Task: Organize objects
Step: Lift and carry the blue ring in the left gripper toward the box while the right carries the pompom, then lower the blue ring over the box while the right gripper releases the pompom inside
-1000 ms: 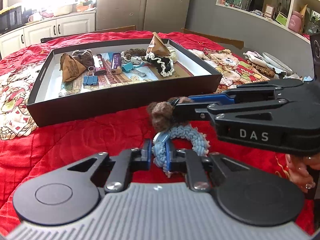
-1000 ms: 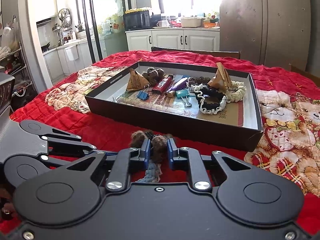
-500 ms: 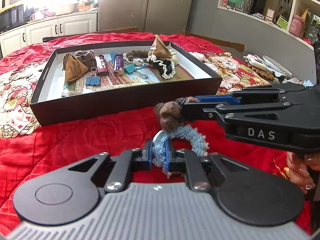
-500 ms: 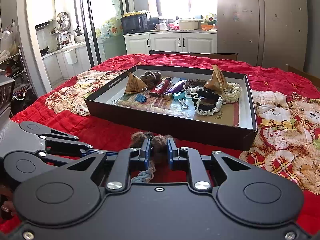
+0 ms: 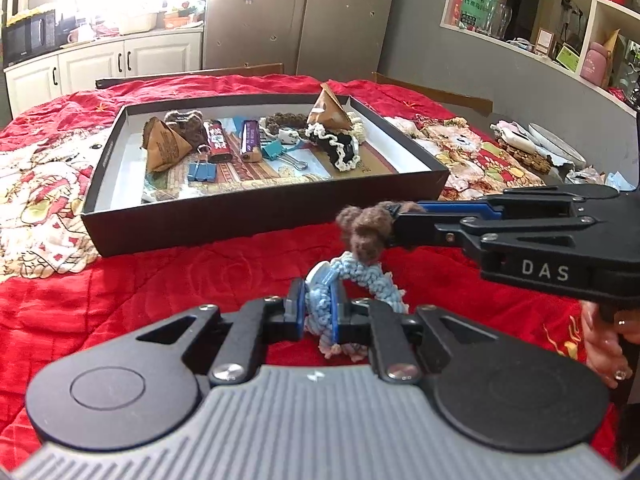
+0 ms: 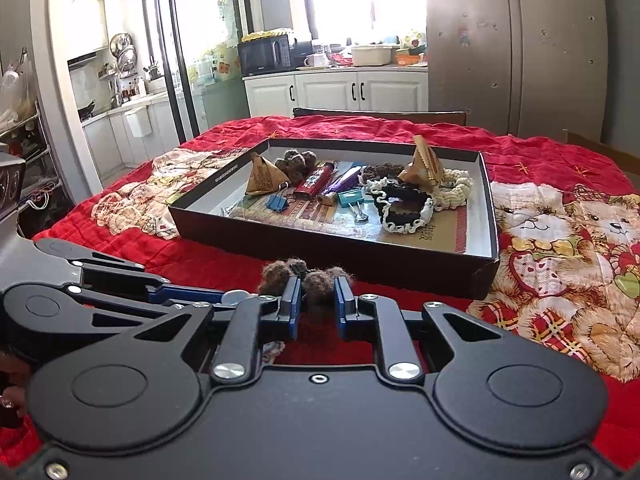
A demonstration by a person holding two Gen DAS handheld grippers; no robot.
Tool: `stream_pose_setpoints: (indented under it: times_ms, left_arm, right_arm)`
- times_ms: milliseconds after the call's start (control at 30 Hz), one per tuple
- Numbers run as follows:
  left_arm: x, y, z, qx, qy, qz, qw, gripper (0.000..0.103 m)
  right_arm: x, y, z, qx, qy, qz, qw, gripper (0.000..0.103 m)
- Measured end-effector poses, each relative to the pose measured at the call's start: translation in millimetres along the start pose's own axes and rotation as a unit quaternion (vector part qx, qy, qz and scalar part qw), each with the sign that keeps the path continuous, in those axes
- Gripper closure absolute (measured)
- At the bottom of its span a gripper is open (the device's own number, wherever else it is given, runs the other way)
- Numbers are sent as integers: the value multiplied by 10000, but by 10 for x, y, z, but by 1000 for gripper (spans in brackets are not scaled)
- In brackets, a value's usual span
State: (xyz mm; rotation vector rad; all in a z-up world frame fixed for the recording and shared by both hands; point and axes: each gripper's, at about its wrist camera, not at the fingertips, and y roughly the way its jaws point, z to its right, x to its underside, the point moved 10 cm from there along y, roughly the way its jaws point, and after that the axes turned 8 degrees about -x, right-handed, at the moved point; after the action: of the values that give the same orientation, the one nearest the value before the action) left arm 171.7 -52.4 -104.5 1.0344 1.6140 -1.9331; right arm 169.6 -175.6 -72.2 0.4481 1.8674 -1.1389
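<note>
My left gripper (image 5: 318, 312) is shut on a light blue crocheted hair tie (image 5: 352, 276), held above the red quilt. My right gripper (image 6: 316, 292) is shut on a brown fuzzy hair tie (image 6: 316, 278); it comes in from the right in the left wrist view (image 5: 394, 220), with the brown tie (image 5: 366, 226) just above the blue one, the two touching. The black tray (image 5: 256, 216) lies beyond, holding paper triangles, lighters, binder clips and crocheted ties; it also shows in the right wrist view (image 6: 332, 246).
The red quilt (image 5: 180, 268) covers the table, with teddy-bear cloths (image 6: 560, 248) on either side of the tray. A plate and wrappers (image 5: 536, 148) lie at the far right. Wooden chair backs (image 6: 380, 114) stand behind the table.
Both grippers have lifted a little and kept their hold. The brown tie now sits higher above the blue one. The tray looks slightly farther off.
</note>
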Motion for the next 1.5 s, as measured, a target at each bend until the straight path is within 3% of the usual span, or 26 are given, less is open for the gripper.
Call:
stream_pose_setpoints:
  times_ms: [400, 567, 933, 1000, 1067, 1200, 1500]
  left_arm:
    - [-177, -226, -117, -59, -43, 288, 9996, 88]
    - [-376, -365, -189, -89, -87, 529, 9985, 88]
    - [-494, -409, -367, -296, -178, 646, 9973, 88]
    - [-468, -393, -395, -313, -219, 616, 9974, 88]
    - [-441, -374, -422, -323, -268, 585, 9974, 88]
    - [-423, -367, -460, -352, -312, 573, 9972, 88]
    - [-410, -398, -505, -369, -372, 587, 9969, 88]
  right_arm:
    - [-98, -194, -8, 63, -42, 167, 9998, 87]
    - [-230, -282, -41, 42, -117, 289, 9995, 101]
    - [-244, -249, -23, 45, -184, 176, 9997, 101]
    - [-185, -226, -43, 56, -149, 129, 9998, 88]
    - [-116, -198, -90, 120, -202, 128, 9996, 47]
    - [37, -82, -300, -44, -358, -32, 9993, 42]
    - [256, 212, -381, 205, -432, -503, 9976, 44]
